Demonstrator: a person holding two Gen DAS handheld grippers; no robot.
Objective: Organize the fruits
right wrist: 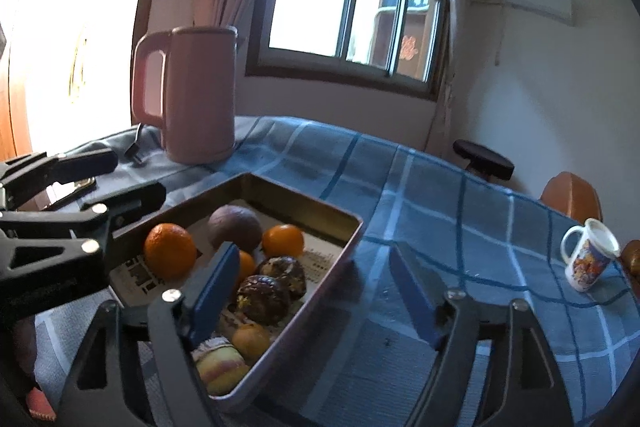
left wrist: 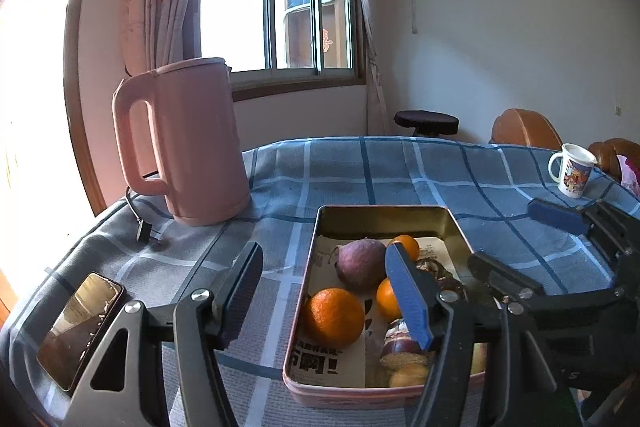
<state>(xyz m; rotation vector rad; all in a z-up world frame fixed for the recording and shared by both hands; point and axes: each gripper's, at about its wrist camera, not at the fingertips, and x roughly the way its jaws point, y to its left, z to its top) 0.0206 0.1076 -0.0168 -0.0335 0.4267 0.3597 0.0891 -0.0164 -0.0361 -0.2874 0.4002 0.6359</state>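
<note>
A metal tray lined with newspaper lies on the blue checked cloth. It holds a large orange, a purple fruit, smaller oranges, two dark wrinkled fruits, a small brownish fruit and a yellow-pink fruit. My left gripper is open astride the tray's left wall, holding nothing. My right gripper is open astride the tray's right wall, and it is empty too.
A pink kettle stands at the back left with its plug on the cloth. A phone lies at the near left. A printed mug stands at the far right edge. A stool and chairs are beyond the table.
</note>
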